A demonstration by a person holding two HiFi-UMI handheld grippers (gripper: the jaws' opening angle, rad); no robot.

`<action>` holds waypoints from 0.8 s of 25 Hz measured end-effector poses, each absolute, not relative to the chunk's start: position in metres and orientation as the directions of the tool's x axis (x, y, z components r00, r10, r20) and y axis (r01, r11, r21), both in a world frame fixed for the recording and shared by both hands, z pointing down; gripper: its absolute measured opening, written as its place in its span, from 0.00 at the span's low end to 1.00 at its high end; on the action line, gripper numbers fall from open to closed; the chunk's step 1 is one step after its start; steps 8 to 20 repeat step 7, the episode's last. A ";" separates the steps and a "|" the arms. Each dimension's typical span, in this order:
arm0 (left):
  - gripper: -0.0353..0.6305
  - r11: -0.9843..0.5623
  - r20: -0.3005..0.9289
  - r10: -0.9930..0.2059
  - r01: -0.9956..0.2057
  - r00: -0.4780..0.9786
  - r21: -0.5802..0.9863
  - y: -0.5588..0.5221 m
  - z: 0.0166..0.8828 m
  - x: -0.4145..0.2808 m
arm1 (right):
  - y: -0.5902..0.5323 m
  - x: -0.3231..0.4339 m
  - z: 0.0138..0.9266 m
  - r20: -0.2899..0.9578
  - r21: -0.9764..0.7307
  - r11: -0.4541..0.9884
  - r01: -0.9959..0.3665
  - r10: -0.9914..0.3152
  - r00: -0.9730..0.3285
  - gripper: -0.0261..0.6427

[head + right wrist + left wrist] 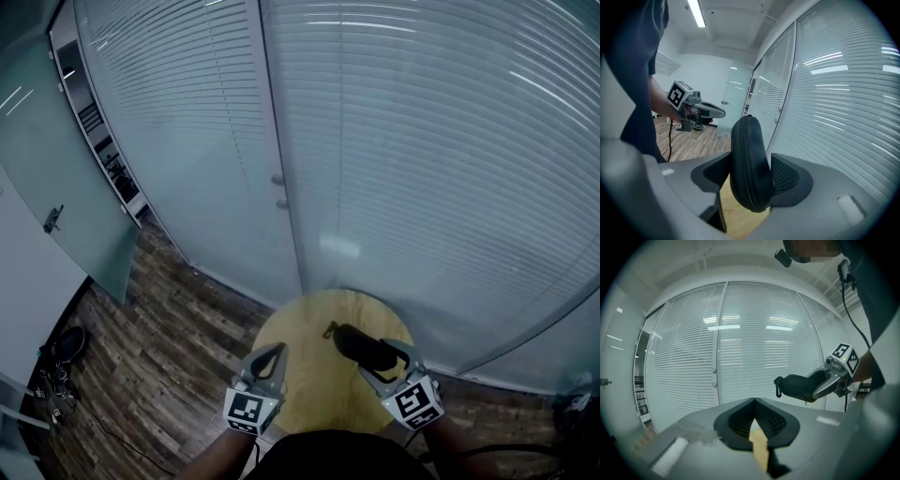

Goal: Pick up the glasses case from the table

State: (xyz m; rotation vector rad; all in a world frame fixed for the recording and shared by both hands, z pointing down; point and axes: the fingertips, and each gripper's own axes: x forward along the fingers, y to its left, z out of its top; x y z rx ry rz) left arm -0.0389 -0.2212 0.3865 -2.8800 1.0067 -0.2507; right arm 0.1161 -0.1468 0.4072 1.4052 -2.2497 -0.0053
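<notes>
A black zippered glasses case (749, 164) stands on edge between the pads of my right gripper (750, 176), which is shut on it. In the head view the glasses case (361, 346) is held above the small round wooden table (309, 384), gripped by the right gripper (380, 361). The left gripper view shows the case (799, 386) in the air at the right, a small loop hanging from its end. My left gripper (755, 420) is shut with nothing between its jaws; in the head view the left gripper (270, 361) hovers over the table's left part.
Glass walls with white blinds (422, 159) rise just behind the table. A glass door (56, 225) stands at the left. The floor (169, 347) is dark wood planks, with cables and a dark object (66, 342) lying at the far left.
</notes>
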 end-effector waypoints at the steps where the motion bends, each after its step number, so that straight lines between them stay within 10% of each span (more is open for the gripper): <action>1: 0.06 -0.781 0.131 -0.624 -0.610 0.770 -0.131 -0.221 0.387 -0.039 | -0.146 0.116 0.407 0.396 0.257 0.472 -0.843 -0.847 -0.353 0.45; 20: 0.06 -0.783 0.138 -0.622 -0.607 0.771 -0.136 -0.220 0.388 -0.034 | -0.147 0.121 0.404 0.385 0.266 0.468 -0.843 -0.853 -0.352 0.45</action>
